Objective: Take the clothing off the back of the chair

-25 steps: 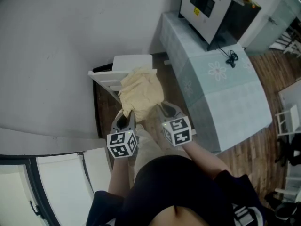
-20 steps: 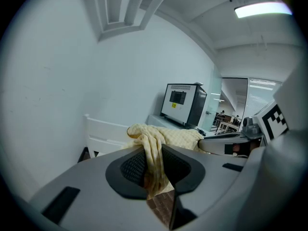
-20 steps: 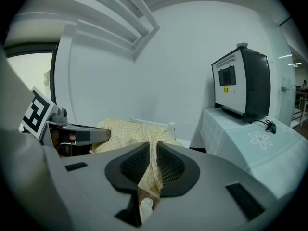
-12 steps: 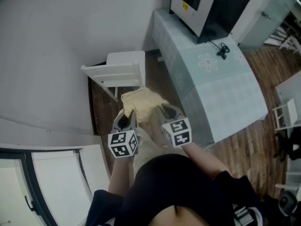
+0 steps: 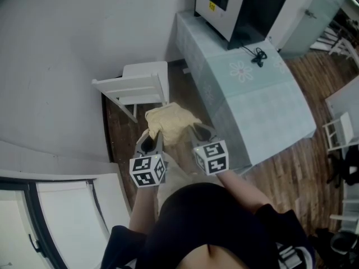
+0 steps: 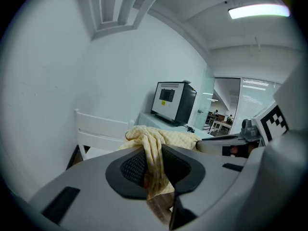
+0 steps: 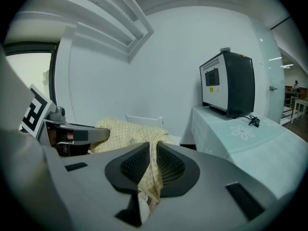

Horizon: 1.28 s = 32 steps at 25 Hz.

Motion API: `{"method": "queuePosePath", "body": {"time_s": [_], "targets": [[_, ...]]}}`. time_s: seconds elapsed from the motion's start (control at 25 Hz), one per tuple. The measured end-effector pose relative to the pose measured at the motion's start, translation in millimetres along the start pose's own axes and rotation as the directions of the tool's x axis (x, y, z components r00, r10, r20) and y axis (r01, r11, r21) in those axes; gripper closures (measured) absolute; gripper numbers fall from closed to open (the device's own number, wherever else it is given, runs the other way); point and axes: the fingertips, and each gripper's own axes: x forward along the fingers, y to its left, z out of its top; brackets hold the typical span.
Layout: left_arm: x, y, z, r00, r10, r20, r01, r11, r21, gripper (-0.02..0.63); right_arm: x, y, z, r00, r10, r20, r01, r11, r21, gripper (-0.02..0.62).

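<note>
Near one chair (image 5: 137,86) | one yellow garment (image 5: 168,122) | left gripper (image 5: 151,140), right gripper (image 5: 201,134) both pinching it

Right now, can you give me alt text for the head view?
Seen from above, the left gripper and right gripper each clamp a pale yellow checked garment, held in front of a white wooden chair whose back is bare. A table under a pale green cloth stands at right.

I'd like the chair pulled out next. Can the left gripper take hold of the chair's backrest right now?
Probably not. The left gripper has its jaws shut on the yellow garment, which bunches between it and the white chair standing apart ahead. It would have to let go first.
</note>
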Motion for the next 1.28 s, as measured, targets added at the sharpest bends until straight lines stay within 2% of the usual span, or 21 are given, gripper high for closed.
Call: {"method": "queuePosePath", "body": {"time_s": [0.6,1.28], "targets": [[2.0,-10.7,0.0,1.0,-0.03,-0.008,0.03,0.999,0.016,0.532,-10.9,-5.7,-2.7,1.0,-0.023,0.012,0.023,0.999,0.026,0.54],[4.2,-12.9,-0.2,1.0,-0.029,-0.01,0.029,1.0,0.009,0.532,-11.3,-8.8,-2.5,1.0,-0.029,0.009,0.029,1.0,0.001,0.542]]}}
